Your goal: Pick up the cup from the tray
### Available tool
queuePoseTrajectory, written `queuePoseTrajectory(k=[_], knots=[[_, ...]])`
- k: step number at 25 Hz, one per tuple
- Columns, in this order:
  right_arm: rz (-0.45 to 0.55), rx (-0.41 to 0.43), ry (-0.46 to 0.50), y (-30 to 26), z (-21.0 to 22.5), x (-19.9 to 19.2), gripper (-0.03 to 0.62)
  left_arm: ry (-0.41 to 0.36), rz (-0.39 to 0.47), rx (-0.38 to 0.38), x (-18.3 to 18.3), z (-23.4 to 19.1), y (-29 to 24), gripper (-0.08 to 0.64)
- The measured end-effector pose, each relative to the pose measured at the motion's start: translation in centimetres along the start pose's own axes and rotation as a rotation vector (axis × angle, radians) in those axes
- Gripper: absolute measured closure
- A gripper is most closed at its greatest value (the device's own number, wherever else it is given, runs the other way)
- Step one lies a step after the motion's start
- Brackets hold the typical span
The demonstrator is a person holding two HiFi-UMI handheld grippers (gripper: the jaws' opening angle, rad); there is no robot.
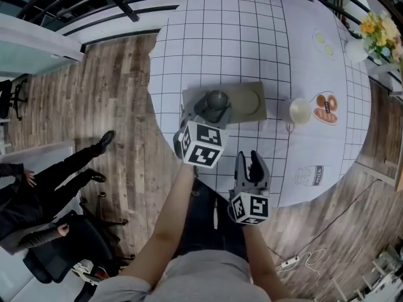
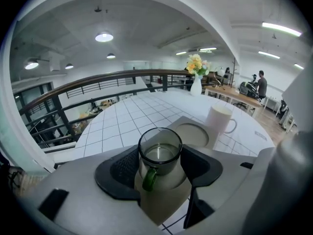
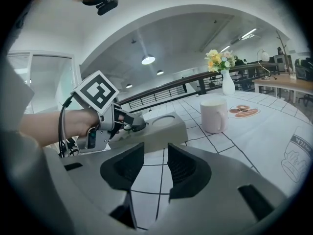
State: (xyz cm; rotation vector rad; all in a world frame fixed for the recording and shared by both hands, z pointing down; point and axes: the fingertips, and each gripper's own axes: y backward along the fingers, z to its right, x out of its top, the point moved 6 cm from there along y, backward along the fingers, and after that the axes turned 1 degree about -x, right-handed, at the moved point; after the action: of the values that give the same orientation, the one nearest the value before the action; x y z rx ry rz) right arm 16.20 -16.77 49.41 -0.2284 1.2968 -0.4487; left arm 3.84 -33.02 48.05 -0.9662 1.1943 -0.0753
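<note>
On the table (image 1: 252, 30) lies the tray (image 1: 252, 102); the cup (image 1: 217, 99) stands on its left end, between the jaws of the left gripper (image 2: 159, 173); a mug (image 1: 300, 111) stands just right of the tray; the right gripper (image 1: 250, 160) hangs over the table's near edge.

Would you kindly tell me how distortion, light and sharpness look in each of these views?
Head view: fisheye bulges the gridded table, light even. Left gripper view: dark corners, railing curved, ceiling lamp blown out, glass cup sharp. Right gripper view: same vignette, white mug crisp.
</note>
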Motion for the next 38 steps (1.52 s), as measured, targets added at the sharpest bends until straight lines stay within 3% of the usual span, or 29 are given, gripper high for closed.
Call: queuePoseTrajectory(k=[14,24,30,38], knots=[[0.012,-0.01,0.009,0.4,0.3,0.3,0.463,0.015,0.073,-0.005,0.3,0.0,1.2,0.291],[0.058,-0.054,-0.016,1.7,1.3,1.1,0.466,-0.064,0.154,-0.043,0.9,2.9,5.7,0.291],[0.059,-0.099,-0.03,2.9,2.3,0.2,0.474,-0.078,0.15,-0.088,-1.7,6.6,7.5,0.291],[0.045,-0.139,-0.033,4.1,2.6,-1.2,0.481,-0.03,0.053,-0.095,-7.4,9.5,5.8,0.291]])
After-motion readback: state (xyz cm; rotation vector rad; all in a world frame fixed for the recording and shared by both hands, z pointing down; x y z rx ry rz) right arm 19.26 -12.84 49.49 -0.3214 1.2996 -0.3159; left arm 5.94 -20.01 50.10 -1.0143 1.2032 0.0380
